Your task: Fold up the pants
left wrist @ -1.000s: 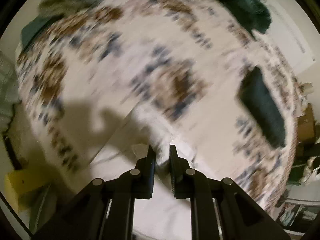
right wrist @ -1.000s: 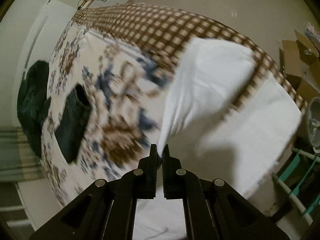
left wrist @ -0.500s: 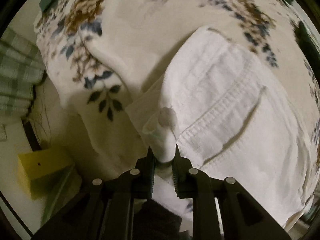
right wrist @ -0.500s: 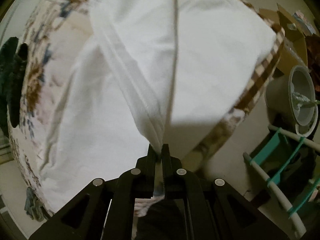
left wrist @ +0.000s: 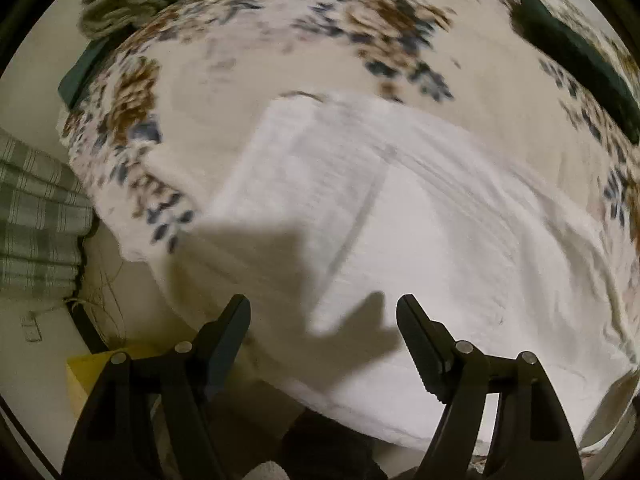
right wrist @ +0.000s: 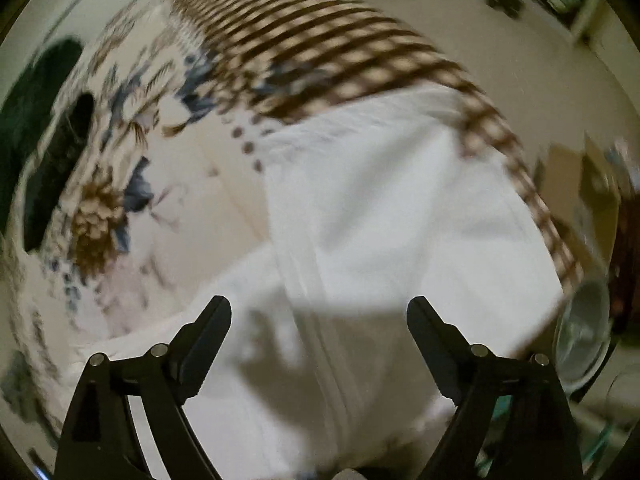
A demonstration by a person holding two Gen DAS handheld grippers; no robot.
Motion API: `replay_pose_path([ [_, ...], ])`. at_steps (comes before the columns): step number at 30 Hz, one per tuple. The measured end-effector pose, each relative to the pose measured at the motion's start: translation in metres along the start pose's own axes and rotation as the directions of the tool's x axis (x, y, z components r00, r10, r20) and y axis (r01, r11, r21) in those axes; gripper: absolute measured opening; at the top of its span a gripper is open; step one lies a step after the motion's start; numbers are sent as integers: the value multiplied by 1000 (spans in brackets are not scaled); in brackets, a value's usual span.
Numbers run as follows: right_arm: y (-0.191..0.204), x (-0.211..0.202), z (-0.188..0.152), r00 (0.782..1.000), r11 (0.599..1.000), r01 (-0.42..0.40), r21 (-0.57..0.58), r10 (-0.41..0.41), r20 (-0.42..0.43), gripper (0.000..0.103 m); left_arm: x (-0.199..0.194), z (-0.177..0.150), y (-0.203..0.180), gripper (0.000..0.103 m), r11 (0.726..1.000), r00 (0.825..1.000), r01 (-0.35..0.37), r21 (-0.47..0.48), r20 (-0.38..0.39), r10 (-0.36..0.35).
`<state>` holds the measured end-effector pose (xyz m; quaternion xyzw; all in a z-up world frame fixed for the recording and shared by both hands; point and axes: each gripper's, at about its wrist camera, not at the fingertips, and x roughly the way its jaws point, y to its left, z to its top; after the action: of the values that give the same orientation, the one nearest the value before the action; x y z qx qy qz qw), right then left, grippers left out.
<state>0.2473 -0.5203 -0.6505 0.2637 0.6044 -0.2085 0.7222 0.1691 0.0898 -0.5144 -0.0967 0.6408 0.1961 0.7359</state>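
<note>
White pants (left wrist: 420, 232) lie folded flat on a floral bedspread (left wrist: 280, 52), their edge near the bed's front. My left gripper (left wrist: 323, 312) hovers above them pointing down; its jaws are opening and nothing is between them. In the right wrist view the same white pants (right wrist: 392, 224) spread across the bed with a seam running down the middle. My right gripper (right wrist: 319, 312) hangs above that seam, jaws opening wide, with no cloth pinched. Both views are motion-blurred.
A dark green folded garment (left wrist: 576, 60) lies at the far right of the bed, also seen as a dark garment (right wrist: 56, 160). A brown checked blanket (right wrist: 340, 52) covers the far end. A yellow box (left wrist: 92, 376) and a grey bucket (right wrist: 580, 340) stand beside the bed.
Both grippers let go of the white pants and their jaws spread wide. The pants now lie flat on the bed, and both grippers sit a little higher off the cloth.
</note>
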Motion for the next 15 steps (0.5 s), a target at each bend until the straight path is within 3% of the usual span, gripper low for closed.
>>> replay_pose_path([
  [2,10,21,13,996,997,52,-48,-55,-66,83,4,0,-7,74,1000,1000,-3,17,-10,3],
  [4,-2,21,15,993,995,95,-25,-96,-64,4,10,-2,-16,74,999,1000,-6,35,-20,7],
  [7,-61,-5,10,990,978,141,157,-143,1,4,13,-6,-19,74,999,999,-6,49,-31,7],
  [9,-107,-11,2,992,952,127,279,-126,-22,5,16,-9,-20,74,998,999,-14,59,-40,17],
  [11,-150,-4,-10,995,922,83,377,-59,-76,6,21,-10,-20,74,998,998,-17,58,-58,21],
  [13,-178,0,-20,994,896,59,440,-13,-105,28,24,-13,-20,74,998,997,-22,61,-73,27],
  [15,-195,-5,-28,997,871,-18,492,53,-57,41,26,-15,-21,74,997,996,-28,71,-77,34],
])
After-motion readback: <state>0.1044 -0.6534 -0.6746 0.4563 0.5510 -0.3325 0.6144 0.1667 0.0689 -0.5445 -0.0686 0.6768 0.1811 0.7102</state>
